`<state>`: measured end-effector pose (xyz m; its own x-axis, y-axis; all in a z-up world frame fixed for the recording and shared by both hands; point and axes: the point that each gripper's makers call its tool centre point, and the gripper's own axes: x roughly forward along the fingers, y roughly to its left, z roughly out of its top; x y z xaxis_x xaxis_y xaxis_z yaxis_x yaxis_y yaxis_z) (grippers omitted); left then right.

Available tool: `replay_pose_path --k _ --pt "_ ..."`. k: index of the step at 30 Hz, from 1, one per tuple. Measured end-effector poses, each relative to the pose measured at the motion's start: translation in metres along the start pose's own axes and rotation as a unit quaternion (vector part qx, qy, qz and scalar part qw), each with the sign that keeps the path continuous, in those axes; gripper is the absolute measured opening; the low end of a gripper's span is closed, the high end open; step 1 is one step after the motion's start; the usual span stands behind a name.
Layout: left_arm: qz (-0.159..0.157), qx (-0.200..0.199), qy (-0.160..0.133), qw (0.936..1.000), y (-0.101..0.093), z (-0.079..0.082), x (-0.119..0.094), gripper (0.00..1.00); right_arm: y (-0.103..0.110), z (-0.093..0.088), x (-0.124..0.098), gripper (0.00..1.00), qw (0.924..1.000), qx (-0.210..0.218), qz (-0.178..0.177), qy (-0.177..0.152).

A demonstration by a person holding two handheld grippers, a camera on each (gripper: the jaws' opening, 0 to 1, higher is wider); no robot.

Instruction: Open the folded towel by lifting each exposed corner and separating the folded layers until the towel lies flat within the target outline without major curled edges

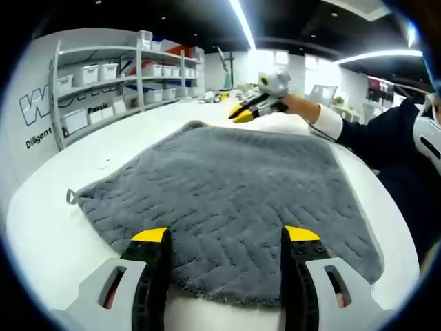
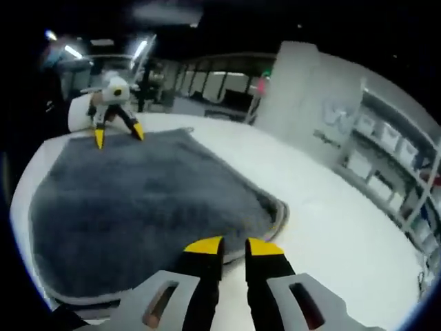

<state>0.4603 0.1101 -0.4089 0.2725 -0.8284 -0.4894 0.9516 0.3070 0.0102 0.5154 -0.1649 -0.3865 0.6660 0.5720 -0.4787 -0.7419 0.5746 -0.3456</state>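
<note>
A grey towel with a zigzag weave lies spread on the white table; a small loop tag sticks out at its left corner. My left gripper hovers over its near edge, jaws wide open with nothing between them. Over the far corner a hand holds my right gripper, its yellow tips close together. In the right gripper view the towel stretches away, its near right corner edge slightly raised. My right gripper is just above that corner, shut on nothing. Across the towel the left gripper stands with jaws spread.
Shelves with white bins stand at the table's far left, beside a wall with lettering. A person's dark sleeve reaches in from the right. More shelving lines the right, past bare white table.
</note>
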Motion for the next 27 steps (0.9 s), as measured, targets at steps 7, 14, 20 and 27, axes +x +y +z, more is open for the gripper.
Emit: replay_pose_path --k 7,14,20,27 --pt "0.001 0.0 0.001 1.0 0.002 -0.001 -0.001 0.64 0.011 -0.005 -0.016 0.09 0.999 0.002 0.038 -0.022" --pt "0.001 0.0 0.001 1.0 0.003 -0.001 -0.001 0.64 0.025 -0.018 -0.028 0.07 0.9956 -0.009 0.09 -0.026" --pt "0.001 0.0 0.0 1.0 0.004 -0.001 -0.001 0.64 0.039 -0.025 -0.03 0.07 0.9923 -0.033 0.118 -0.013" --pt "0.001 0.0 -0.001 1.0 0.003 -0.001 -0.001 0.64 0.048 -0.028 -0.032 0.07 0.9912 0.006 0.132 -0.008"
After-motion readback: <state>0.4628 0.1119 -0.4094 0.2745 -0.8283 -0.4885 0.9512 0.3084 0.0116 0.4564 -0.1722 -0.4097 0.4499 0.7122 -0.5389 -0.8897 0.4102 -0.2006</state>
